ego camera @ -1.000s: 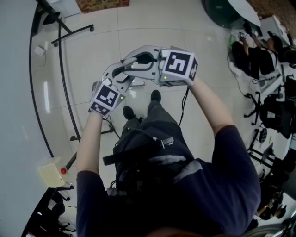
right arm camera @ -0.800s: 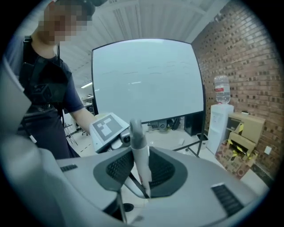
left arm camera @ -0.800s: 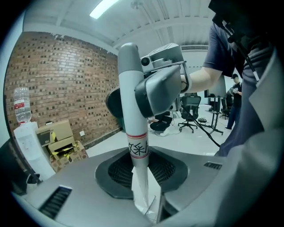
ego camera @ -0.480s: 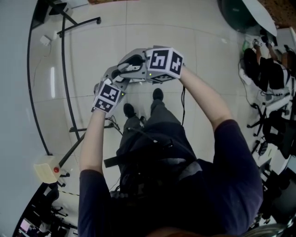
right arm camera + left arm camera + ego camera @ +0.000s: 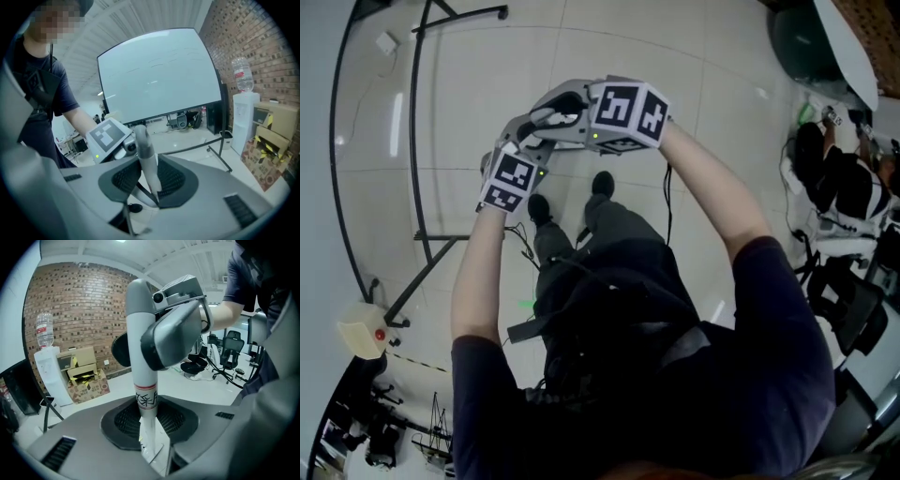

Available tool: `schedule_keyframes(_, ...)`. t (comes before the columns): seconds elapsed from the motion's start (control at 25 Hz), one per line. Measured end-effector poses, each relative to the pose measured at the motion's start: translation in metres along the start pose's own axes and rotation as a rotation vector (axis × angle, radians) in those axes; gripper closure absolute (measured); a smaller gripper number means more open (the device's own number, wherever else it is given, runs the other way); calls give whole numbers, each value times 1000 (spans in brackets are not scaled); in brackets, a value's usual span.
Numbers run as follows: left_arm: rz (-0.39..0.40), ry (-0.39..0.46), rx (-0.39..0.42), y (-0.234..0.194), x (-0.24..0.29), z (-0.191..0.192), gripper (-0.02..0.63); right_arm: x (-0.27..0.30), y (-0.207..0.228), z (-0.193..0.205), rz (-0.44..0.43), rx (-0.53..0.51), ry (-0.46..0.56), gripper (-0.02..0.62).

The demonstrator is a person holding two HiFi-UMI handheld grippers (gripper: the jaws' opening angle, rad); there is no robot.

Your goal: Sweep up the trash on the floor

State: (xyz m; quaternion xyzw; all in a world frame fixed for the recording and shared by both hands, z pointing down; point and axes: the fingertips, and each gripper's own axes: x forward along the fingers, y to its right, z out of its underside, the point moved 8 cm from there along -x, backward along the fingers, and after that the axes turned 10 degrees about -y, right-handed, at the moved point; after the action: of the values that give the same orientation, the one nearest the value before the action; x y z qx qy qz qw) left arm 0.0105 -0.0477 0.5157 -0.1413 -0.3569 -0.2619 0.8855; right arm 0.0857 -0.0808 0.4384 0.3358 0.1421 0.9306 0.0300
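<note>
The left tongs point(image 5: 149, 441) are gripping a white pole point(image 5: 139, 352), which is standing up between their pads, its labelled band sitting just above them. Just beside them, the right tongs point(image 5: 157, 199) are clamping a grey pole point(image 5: 146, 154), possibly the same one. Their jaws have just been opening slightly around it. Both tongs are hanging close together above the tiled floor point(image 5: 487, 75), over the person's shoes point(image 5: 539, 208).
</note>
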Motion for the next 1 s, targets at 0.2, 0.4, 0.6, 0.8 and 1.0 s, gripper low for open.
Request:
schedule_keyframes(0.2,-62,1,-26,-18,9,-6,517,3,20,-5,26,-27,25,469)
schedule_keyframes(0.4,-82,3,-32,-29,12,-7,517,5,32,-9,35,-20,45,471)
schedule_keyframes(0.6,-88,23,-35,-38,13,-10,517,4,40,-10,38,2,75,469)
schedule_keyframes(0.8,-110,32,-8,-48,12,-13,517,4,45,-17,61,-36,79,471)
schedule_keyframes(1.0,-106,33,7,-54,9,-13,517,8,49,-23,58,-51,86,471)
